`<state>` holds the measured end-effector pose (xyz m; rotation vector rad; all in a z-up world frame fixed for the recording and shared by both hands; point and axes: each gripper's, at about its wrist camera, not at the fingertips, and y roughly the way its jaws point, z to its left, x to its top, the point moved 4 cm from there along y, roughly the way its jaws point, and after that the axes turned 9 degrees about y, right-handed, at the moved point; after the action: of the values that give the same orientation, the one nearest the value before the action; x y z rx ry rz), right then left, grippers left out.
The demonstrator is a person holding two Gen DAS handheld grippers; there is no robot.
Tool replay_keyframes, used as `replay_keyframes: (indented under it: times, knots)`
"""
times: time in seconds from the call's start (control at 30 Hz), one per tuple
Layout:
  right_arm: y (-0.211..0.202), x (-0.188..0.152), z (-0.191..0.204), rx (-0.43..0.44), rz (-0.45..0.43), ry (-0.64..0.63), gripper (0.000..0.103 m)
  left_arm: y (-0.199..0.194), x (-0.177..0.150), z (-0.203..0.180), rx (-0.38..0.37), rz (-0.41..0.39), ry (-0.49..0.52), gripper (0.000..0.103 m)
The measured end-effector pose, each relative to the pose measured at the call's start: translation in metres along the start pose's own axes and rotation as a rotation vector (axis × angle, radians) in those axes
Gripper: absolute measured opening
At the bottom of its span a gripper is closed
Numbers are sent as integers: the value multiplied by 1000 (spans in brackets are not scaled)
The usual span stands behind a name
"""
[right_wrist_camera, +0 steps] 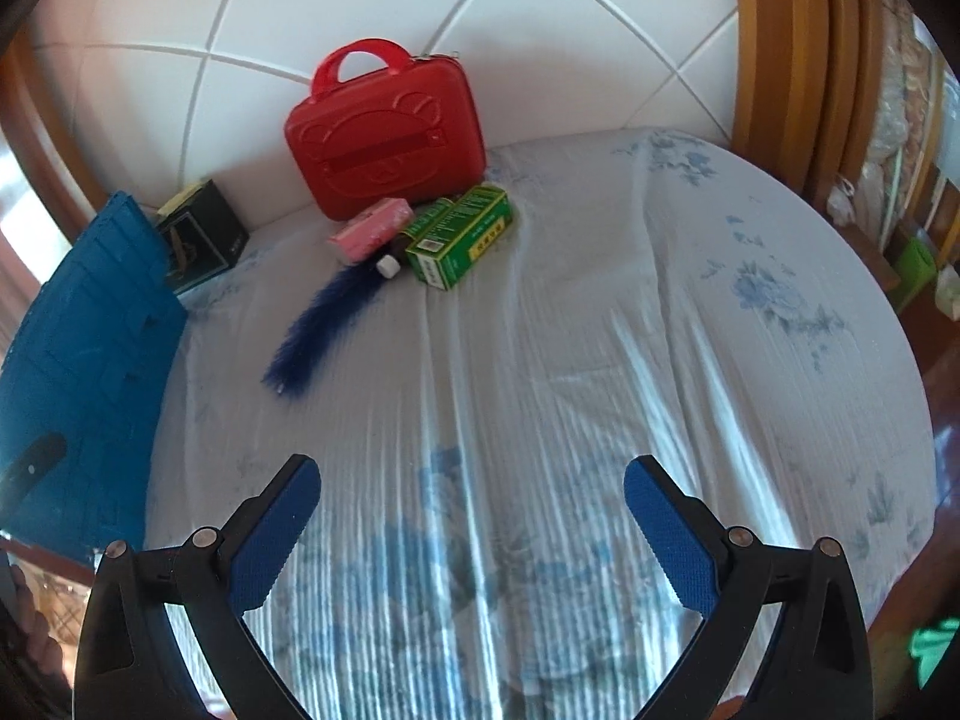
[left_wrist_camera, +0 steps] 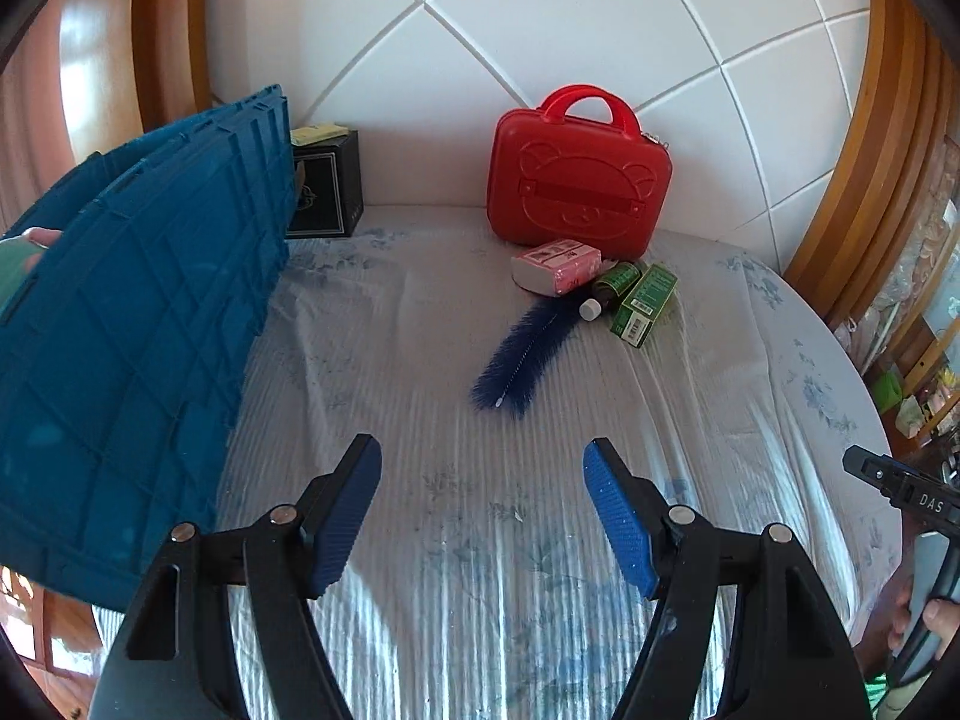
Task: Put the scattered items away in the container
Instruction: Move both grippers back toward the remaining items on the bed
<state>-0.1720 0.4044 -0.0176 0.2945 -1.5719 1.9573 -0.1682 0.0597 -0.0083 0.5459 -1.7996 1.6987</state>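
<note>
A heap of small items lies on the bed in front of an upright red case (left_wrist_camera: 576, 180) (right_wrist_camera: 387, 138). It holds a pink packet (left_wrist_camera: 555, 267) (right_wrist_camera: 372, 231), a dark bottle with a white cap (left_wrist_camera: 609, 288) (right_wrist_camera: 389, 266) and a green box (left_wrist_camera: 645, 303) (right_wrist_camera: 462, 237). A fuzzy blue brush (left_wrist_camera: 522, 354) (right_wrist_camera: 324, 324) stretches from the heap toward me. A blue plastic crate (left_wrist_camera: 138, 330) (right_wrist_camera: 84, 360) stands tilted at the left. My left gripper (left_wrist_camera: 483, 447) hovers open over the sheet, short of the brush. My right gripper (right_wrist_camera: 473, 468) is open too, farther back, with nothing between its fingers.
A black box (left_wrist_camera: 327, 186) (right_wrist_camera: 204, 237) sits by the headboard behind the crate. A fingertip (left_wrist_camera: 36, 237) shows at the crate's left edge. The flowered sheet (right_wrist_camera: 660, 330) spreads to the right, and the bed's edge drops to a wooden floor and shelves there.
</note>
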Motion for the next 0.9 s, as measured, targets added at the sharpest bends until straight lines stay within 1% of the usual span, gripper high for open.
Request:
replay_keyframes:
  times: [0.1, 0.17, 0.23, 0.33, 0.5, 0.77, 0.9]
  knots:
    - [16, 10, -6, -58, 13, 29, 103, 34, 5, 4, -33, 39, 16, 70]
    - [29, 16, -4, -72, 28, 39, 103, 52, 8, 7, -38, 42, 32, 70]
    - [46, 22, 1, -96, 49, 31, 103, 74, 12, 8, -41, 72, 37, 70]
    - [68, 29, 9, -95, 80, 30, 103, 108, 18, 8, -82, 116, 26, 70]
    - [113, 50, 17, -101, 110, 25, 103, 162, 33, 1, -56, 152, 48, 70]
    - [196, 109, 28, -61, 149, 55, 103, 250, 73, -22, -69, 189, 60, 70]
    - [231, 135, 44, -58, 152, 25, 103, 289, 91, -35, -89, 208, 79, 70]
